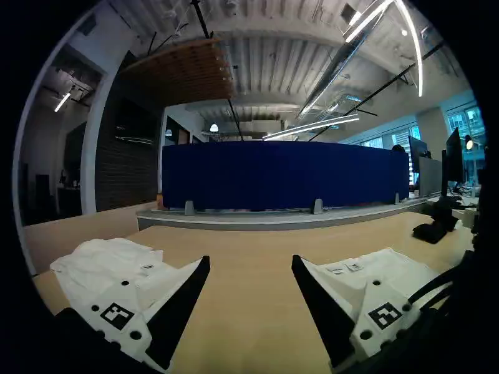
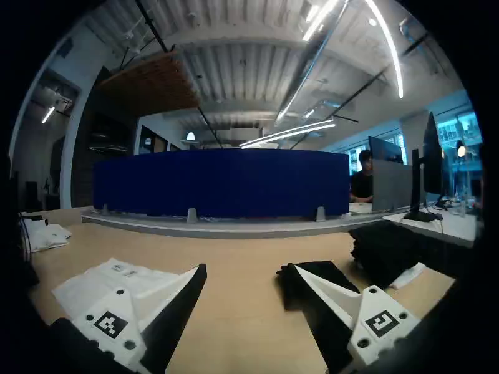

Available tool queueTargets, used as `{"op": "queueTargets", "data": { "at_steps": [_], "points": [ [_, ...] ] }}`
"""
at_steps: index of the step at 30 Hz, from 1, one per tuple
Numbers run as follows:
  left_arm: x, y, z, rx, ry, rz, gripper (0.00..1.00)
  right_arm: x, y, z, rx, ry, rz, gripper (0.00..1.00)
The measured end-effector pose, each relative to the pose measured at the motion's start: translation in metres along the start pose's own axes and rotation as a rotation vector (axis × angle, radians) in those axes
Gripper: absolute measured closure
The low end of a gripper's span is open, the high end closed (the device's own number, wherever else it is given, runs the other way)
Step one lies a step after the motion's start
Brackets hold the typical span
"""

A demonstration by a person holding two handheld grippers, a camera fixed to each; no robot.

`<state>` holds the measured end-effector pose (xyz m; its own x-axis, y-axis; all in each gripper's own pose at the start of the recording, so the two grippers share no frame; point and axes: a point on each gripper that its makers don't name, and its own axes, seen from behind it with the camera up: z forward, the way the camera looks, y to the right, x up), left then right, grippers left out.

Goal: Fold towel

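In the left gripper view, a flat white towel (image 1: 380, 271) with small labels lies on the wooden table (image 1: 249, 299), just behind my left gripper's right finger. A rumpled white towel (image 1: 109, 265) lies behind its left finger. My left gripper (image 1: 249, 262) is open over bare wood. In the right gripper view, a flat white towel (image 2: 115, 277) lies behind the left finger and a black cloth (image 2: 315, 274) behind the right finger. My right gripper (image 2: 247, 269) is open with nothing between its fingers.
A blue partition (image 2: 221, 184) on a grey rail runs across the back of the table. A heap of black cloth (image 2: 396, 246) sits at the right and white towels (image 2: 47, 235) at the far left. Monitors (image 1: 452, 162) stand to the right, and a person (image 2: 362, 181) sits beyond.
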<state>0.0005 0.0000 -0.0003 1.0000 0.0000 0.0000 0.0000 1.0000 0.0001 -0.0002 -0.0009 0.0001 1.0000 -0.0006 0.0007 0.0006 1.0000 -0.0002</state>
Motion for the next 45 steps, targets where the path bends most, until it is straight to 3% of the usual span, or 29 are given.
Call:
{"op": "queueTargets", "data": {
  "at_steps": [17,26,35,45],
  "points": [
    [0.001,0.003,-0.002,-0.003,-0.001,0.000,0.03,0.001,0.000,0.000,0.000,0.000,0.000,0.00],
    [0.007,-0.004,0.003,0.024,0.003,-0.016,0.03,0.009,0.003,0.000,-0.017,-0.011,-0.007,0.00],
    [0.076,0.002,0.002,-0.010,0.034,-0.034,0.03,0.072,-0.002,-0.008,-0.022,0.002,-0.019,0.00],
    [0.161,-0.008,-0.008,-0.004,0.039,-0.014,0.03,0.153,-0.006,-0.018,-0.026,0.003,-0.027,0.00]
  ]
}}
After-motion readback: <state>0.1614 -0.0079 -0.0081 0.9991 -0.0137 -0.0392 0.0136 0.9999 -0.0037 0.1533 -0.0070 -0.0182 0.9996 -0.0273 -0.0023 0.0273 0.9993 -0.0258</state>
